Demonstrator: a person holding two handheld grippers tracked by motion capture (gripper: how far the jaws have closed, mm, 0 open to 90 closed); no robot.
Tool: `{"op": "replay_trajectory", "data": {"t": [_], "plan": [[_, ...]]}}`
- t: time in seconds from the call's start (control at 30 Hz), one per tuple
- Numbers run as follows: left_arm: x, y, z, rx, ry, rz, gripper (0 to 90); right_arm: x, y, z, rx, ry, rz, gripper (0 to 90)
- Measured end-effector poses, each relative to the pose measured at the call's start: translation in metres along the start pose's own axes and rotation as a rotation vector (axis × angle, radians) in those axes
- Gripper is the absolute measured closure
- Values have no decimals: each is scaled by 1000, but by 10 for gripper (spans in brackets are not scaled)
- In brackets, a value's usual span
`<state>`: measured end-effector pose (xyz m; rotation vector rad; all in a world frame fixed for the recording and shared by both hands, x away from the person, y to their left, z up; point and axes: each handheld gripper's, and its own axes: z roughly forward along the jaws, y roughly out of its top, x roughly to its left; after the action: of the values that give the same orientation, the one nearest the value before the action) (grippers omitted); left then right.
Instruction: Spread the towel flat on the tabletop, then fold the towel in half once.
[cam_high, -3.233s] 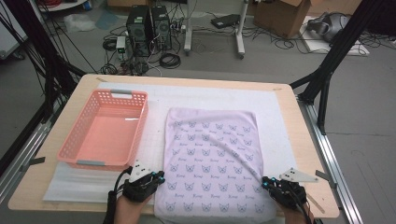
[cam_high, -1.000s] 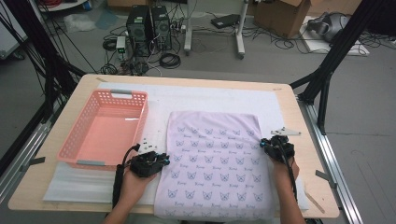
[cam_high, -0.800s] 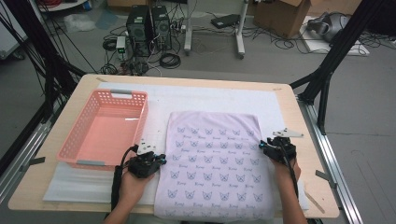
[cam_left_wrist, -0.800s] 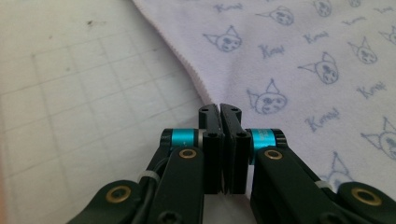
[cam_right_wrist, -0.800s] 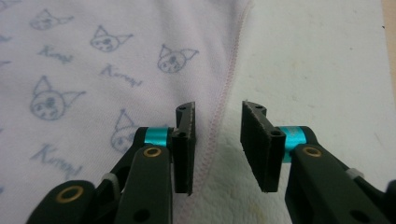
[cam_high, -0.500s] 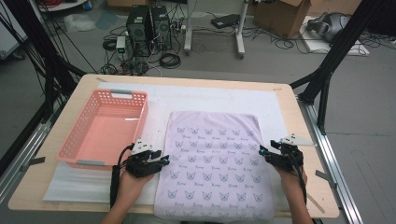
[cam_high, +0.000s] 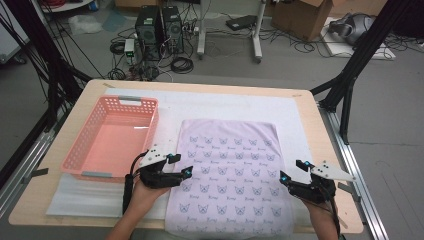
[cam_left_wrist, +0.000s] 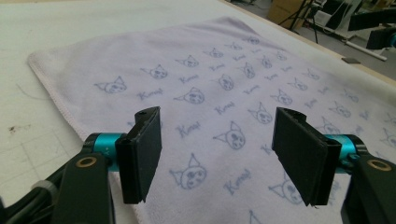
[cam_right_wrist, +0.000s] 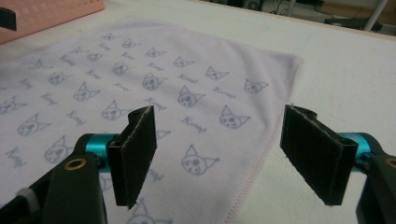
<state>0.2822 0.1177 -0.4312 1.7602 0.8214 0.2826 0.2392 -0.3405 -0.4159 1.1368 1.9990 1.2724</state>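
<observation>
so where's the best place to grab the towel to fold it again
Take the two near corners of the towel, one per tool, coming in low from the sides. It lies flat, so only its thin hemmed edge gives the jaws something to pinch.

Room bright, light soft and even from above. Shadows faint. Small shine inside pink basket (cam_high: 112, 137). High view a bit grainy. Gripper views sharp up close, far background blurry.

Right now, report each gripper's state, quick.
Left gripper: open, jaws have just been opening, holding nothing; the towel lies flat beneath them.
Right gripper: open, jaws have just been opening, holding nothing, over the towel's edge.
</observation>
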Motion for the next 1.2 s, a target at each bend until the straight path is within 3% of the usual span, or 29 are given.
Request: {"op": "replay_trajectory", "data": {"t": [0.27, 0.43, 0.83, 1.07, 1.2], "plan": [[0, 2, -5, -49, 39, 11, 199, -1, 0, 4, 8, 3, -11, 257], [3, 2, -7, -61, 43, 0, 201, -1, 0, 5, 10, 6, -17, 256], [8, 1, -7, -51, 50, -17, 211, -2, -1, 11, 16, 2, -12, 255], [8, -1, -1, -7, 45, -27, 238, -8, -2, 14, 31, -5, 9, 255], [9, 0, 5, 16, 65, -46, 276, -14, -3, 17, 47, -8, 23, 255]]}}
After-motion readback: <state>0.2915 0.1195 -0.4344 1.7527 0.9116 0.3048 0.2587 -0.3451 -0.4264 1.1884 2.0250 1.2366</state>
